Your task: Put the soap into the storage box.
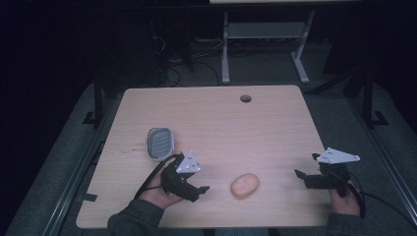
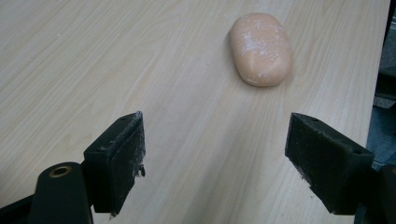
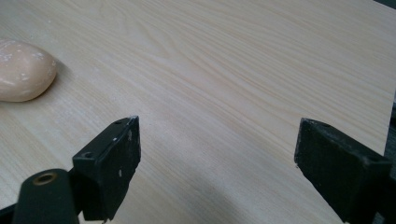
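A peach-coloured bar of soap [image 1: 245,185] lies flat on the wooden table [image 1: 211,123] near its front edge, between my two grippers. My left gripper [image 1: 200,191] sits just left of the soap, pointing toward it, jaws wide open and empty; in the left gripper view [image 2: 215,154] the soap [image 2: 260,49] lies ahead, slightly right. My right gripper [image 1: 301,176] is at the front right, also open and empty [image 3: 217,163], aimed left, with the soap [image 3: 23,70] far off at the left edge of its view. A grey soap dish [image 1: 160,143] with a ridged inside rests left of centre.
A round cable hole [image 1: 245,98] sits near the table's far edge. Beyond the table, white desk legs [image 1: 225,49] and cables stand on a dark floor. Bare wood stretches across the table's middle and right.
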Demonstrator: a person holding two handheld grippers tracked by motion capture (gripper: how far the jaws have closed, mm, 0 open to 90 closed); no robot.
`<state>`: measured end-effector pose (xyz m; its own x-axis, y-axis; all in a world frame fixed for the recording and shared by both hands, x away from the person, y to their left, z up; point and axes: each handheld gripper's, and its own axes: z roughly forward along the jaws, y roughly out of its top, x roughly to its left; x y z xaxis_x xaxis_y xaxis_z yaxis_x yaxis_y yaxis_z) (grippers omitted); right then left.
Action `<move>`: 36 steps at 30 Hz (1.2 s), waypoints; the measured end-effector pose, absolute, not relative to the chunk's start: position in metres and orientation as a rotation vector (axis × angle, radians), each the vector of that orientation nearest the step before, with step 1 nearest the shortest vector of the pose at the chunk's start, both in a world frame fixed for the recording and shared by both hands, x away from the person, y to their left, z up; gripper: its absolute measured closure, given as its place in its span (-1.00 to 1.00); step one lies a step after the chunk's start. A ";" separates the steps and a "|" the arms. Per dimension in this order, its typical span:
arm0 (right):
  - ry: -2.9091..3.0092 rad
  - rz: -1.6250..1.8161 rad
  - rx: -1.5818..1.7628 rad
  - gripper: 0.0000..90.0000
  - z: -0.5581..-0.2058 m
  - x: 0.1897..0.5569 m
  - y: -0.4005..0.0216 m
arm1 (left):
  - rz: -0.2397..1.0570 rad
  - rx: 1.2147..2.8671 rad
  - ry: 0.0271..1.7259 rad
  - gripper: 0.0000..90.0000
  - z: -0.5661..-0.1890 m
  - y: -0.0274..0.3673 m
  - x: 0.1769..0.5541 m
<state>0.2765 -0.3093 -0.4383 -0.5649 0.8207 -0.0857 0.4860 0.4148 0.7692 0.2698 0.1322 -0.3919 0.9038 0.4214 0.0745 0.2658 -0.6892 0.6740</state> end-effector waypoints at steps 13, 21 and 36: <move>2.223 0.991 1.112 -0.69 -0.439 0.277 -0.309 | 0.246 2.421 0.451 -0.51 -0.394 0.102 0.275; 2.225 0.993 1.117 -0.69 -0.439 0.277 -0.309 | 0.221 2.458 0.427 -0.51 -0.396 0.086 0.278; 2.219 0.998 1.119 -0.69 -0.439 0.277 -0.309 | 0.172 2.533 0.411 -0.48 -0.401 0.045 0.287</move>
